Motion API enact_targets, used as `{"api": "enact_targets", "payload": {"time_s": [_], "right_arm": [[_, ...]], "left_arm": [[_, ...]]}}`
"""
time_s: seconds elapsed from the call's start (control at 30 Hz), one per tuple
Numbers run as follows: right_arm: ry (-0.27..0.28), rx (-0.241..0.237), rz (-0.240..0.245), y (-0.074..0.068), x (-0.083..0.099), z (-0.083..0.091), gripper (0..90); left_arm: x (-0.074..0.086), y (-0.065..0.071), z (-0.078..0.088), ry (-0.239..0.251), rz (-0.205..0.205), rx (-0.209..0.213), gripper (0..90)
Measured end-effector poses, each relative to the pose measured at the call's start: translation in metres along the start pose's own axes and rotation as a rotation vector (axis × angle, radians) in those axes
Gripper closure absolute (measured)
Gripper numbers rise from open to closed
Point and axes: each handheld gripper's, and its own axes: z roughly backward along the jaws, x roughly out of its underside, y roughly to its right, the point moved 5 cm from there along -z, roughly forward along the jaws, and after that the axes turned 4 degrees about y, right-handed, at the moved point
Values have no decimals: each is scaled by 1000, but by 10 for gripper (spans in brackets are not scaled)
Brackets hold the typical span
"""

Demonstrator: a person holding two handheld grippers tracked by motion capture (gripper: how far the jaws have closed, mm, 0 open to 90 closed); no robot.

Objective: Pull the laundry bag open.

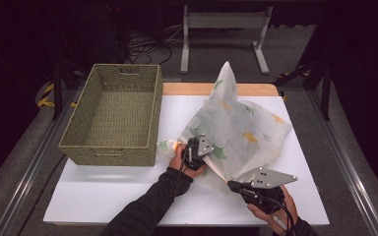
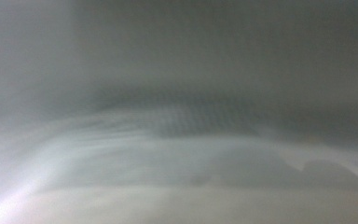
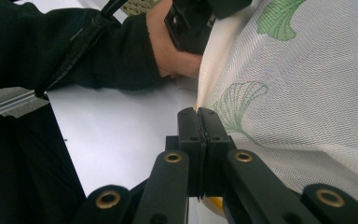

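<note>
A thin, semi-sheer white mesh cloth printed with green and yellow ginkgo leaves (image 1: 236, 130) lies rumpled on the right half of the flat white worktop (image 1: 108, 189), one corner peaking up at the back, just beside an olive-green woven rectangular basket (image 1: 112, 114). The left gripper (image 1: 193, 149), held in a black-sleeved hand that reaches in from below, is buried in the cloth's left edge with its jaws pressed together on the fabric, while the right gripper (image 3: 198, 122) lies low near the front edge, its black jaws pinched flat on the cloth's near hem. The left gripper view is a grey blur of weave (image 2: 186, 121) up against the lens, so its jaw tips cannot be made out there.
</note>
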Motion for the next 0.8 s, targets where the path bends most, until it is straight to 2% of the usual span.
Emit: {"api": "enact_targets", "payload": {"time_s": [0.03,0.1,0.2,0.27,0.3,0.33,0.4,0.43,0.47,0.5,0.57,0.63,0.7,0.77,0.8], "right_arm": [[-1,4,-1,0,0,0,896],[-7,7,-3,0,2,1,896],[8,28,-20,5,4,4,896],[28,45,-29,8,2,6,895],[38,52,-29,9,1,7,896],[38,52,-29,9,1,7,896],[64,76,-30,12,-2,10,896],[64,76,-30,12,-2,10,896],[68,83,-36,13,-3,10,896],[71,91,-37,14,-4,10,896],[75,97,-40,16,-5,10,896],[76,105,-40,16,-6,9,896],[78,105,-42,16,-7,9,896],[78,106,-42,16,-7,8,896],[78,104,-42,15,-8,8,896]], "left_arm": [[0,-1,0,0,14,-7,865],[0,0,-1,-6,14,-12,861],[0,0,3,21,12,0,830],[-1,1,10,51,38,33,759],[-1,1,10,51,38,33,701],[-2,4,16,71,54,68,701],[0,9,34,80,26,80,580],[0,9,34,80,26,80,552],[0,10,42,93,27,90,552],[1,11,50,102,12,99,506],[2,12,63,107,-5,127,481],[3,18,77,120,-28,163,490],[2,24,83,119,-55,201,568],[0,31,81,123,-63,226,623],[-1,35,76,120,-67,254,634]]}}
